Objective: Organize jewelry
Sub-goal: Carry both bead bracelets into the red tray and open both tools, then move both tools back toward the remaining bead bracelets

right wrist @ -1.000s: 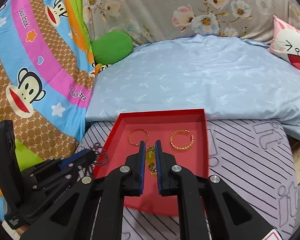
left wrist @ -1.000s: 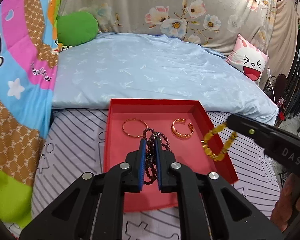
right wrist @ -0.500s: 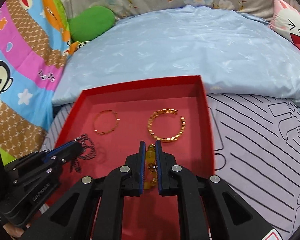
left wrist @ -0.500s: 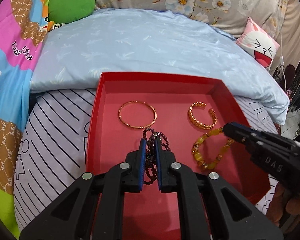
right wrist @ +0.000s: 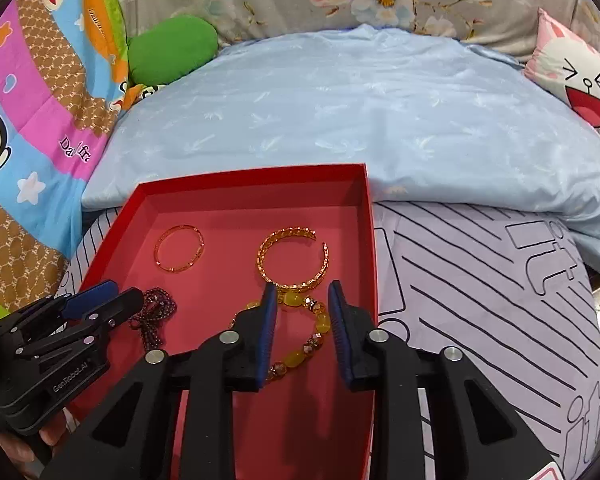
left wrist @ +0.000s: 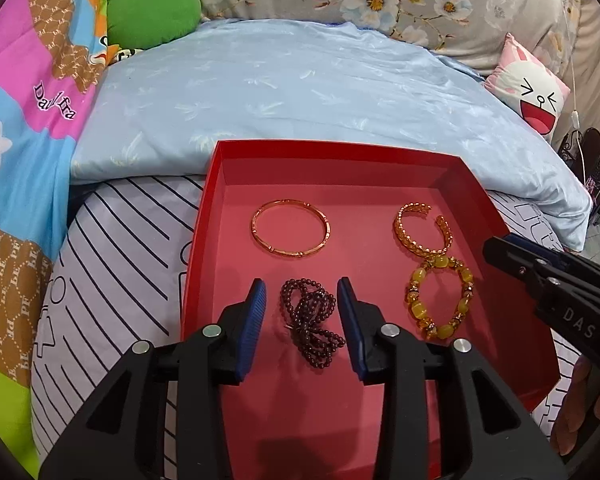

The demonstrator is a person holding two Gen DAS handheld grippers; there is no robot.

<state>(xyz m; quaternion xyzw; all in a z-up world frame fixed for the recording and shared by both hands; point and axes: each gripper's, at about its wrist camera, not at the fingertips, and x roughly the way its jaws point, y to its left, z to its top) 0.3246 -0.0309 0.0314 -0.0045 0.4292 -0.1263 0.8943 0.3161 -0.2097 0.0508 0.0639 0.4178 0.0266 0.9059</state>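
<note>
Setting: shallow red cardboard tray (left wrist: pixel 204 248) resting on a lilac, black-lined cushion (left wrist: pixel 112 240) at the foot of a pale blue quilt (left wrist: pixel 300 92); probably chosen as the one flat, walled spot on soft bedding.

Left gripper (left wrist: pixel 302 302): jaws opening, blue pads apart on either side of a dark maroon string of small beads (left wrist: pixel 310 328); no pad pressing it, so released onto the tray floor, bunched in loops.

Right gripper (right wrist: pixel 302 304): jaws likewise opening, straddling a bracelet of chunky yellow beads (right wrist: pixel 300 340); let go, flat on the tray at its right side.

Far row: thin plain gold bangle (left wrist: pixel 290 227) at left, open gold chain-pattern cuff (left wrist: pixel 422 232) at right, well apart from each other.

Near row: maroon beads below the bangle, yellow bracelet below the cuff and touching or just overlapping its near edge.

Layout: four pieces in a rough two-by-two grid, apparently to keep each visible and untangled.

Progress: judged close to done; no loose jewelry visible outside the tray.

Risk: pads snagging bead loops on withdrawal.
</note>
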